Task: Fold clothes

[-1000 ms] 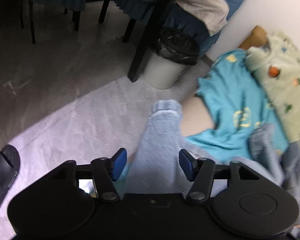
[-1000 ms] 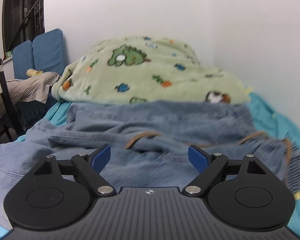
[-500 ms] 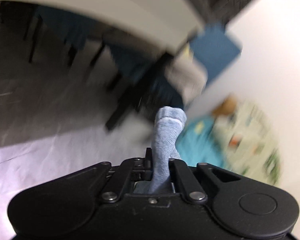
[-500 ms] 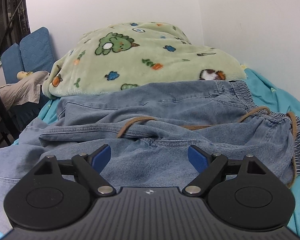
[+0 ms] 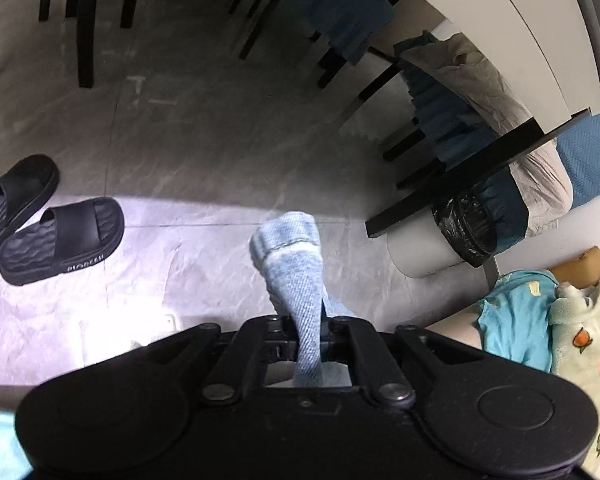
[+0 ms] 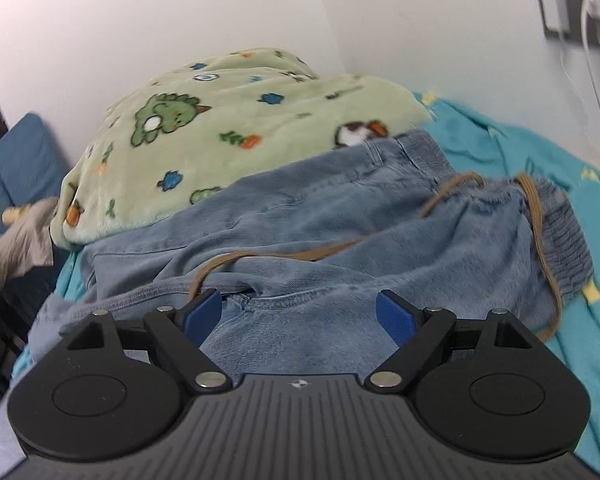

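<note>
Jeans [image 6: 340, 248] on teal bedsheet [image 6: 520, 160]; left fingers [image 5: 288, 344] clamp cuff [image 5: 288, 236], right fingers [image 6: 204, 312] open.

Two black slippers [image 5: 56, 240] are lying side by side on the grey floor [image 5: 188, 128], at the left. A white bin [image 5: 440, 240] with a black bag inside is standing beside a black table leg [image 5: 460, 176]. A grey cloth [image 5: 496, 92] is hanging over a chair with a dark blue cover. More dark chair legs [image 5: 86, 20] are showing at the top left. A green blanket [image 6: 228, 128] with cartoon animals is lying in a heap on a turquoise bed sheet [image 6: 540, 168], against the white wall [image 6: 180, 12]. A wall socket [image 6: 572, 12] with a white plug and cable is sitting at the top right. A blue cushion [image 6: 20, 156] is leaning at the far left.
</note>
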Demonstrator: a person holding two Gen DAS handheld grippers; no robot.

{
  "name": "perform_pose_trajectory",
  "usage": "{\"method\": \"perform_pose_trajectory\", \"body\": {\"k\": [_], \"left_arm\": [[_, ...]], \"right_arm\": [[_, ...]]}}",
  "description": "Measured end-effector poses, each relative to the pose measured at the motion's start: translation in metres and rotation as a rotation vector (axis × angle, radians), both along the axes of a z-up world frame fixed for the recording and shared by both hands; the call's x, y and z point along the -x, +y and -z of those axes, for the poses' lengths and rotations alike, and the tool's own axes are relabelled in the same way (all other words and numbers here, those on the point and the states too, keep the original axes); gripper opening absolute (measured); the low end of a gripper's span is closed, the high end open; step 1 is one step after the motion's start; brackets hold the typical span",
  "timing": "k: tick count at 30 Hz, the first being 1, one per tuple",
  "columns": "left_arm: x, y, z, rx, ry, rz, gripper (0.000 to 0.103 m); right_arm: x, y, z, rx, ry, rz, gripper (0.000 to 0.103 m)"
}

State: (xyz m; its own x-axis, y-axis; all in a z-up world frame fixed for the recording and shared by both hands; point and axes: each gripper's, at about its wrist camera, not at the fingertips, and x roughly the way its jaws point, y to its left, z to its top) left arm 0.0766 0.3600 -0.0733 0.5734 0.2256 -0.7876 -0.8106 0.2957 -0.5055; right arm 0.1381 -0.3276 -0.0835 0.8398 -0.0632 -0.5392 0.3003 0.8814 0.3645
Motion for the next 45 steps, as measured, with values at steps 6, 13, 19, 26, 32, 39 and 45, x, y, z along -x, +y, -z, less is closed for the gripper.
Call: {"method": "perform_pose_trajectory", "body": {"k": [6, 13, 19, 26, 32, 39, 45], "left_arm": [[0.002, -0.006, -0.021, -0.04, -0.013, 0.05, 0.026], [0.012, -0.038, -0.043, -0.073, -0.106, 0.104, 0.049], [-0.02, -0.086, -0.055, -0.059, -0.189, 0.25, 0.052], [-0.102, -0.159, -0.03, -0.035, -0.186, 0.511, 0.049], [-0.17, -0.212, 0.004, -0.181, -0.106, 0.791, 0.039], [-0.22, -0.238, 0.039, -0.232, -0.109, 0.931, 0.032], [-0.229, -0.24, 0.041, -0.208, -0.166, 0.929, 0.012]], "right_arm": [[0.0, 0.01, 0.0, 0.028, 0.001, -0.043, 0.087], [-0.004, 0.029, 0.0, 0.068, -0.001, -0.15, 0.087], [0.001, 0.049, -0.009, 0.14, -0.037, -0.237, 0.087], [-0.001, 0.072, -0.005, 0.173, -0.031, -0.337, 0.087], [-0.01, 0.081, 0.006, 0.147, 0.0, -0.374, 0.087], [-0.022, 0.087, 0.012, 0.055, 0.01, -0.404, 0.087], [-0.037, 0.097, 0.028, 0.05, 0.044, -0.432, 0.087]]}}
